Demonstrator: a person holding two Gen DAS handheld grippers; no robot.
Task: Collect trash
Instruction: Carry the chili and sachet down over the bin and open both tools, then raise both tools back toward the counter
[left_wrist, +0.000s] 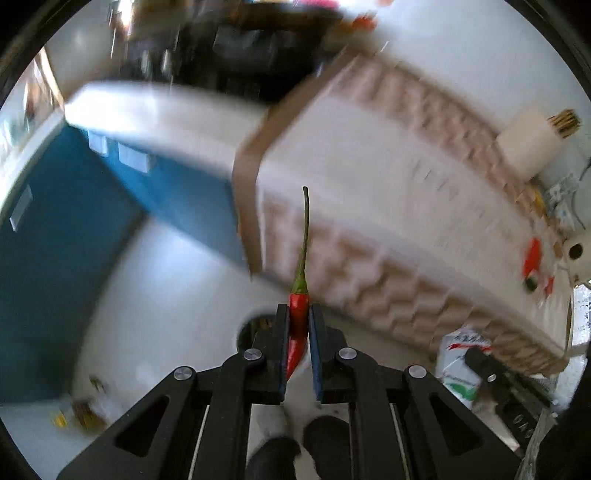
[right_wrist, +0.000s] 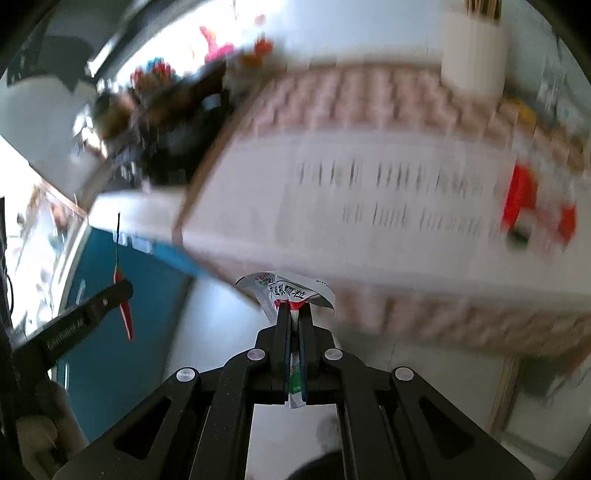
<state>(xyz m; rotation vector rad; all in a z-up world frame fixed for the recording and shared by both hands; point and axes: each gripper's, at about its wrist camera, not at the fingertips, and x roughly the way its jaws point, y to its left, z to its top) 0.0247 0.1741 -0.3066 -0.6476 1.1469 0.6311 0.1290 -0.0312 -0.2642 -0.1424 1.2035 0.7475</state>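
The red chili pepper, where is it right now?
The red chili pepper is clamped in the left tool, stem forward, off the table; the right wrist view shows it at left.

A lived-in home room, by the look of it: a bench (right_wrist: 369, 229) under a patterned white cloth, a paper towel roll (left_wrist: 528, 144), blue cabinet fronts (left_wrist: 74, 258) and blurred, colourful clutter (right_wrist: 207, 74) behind.
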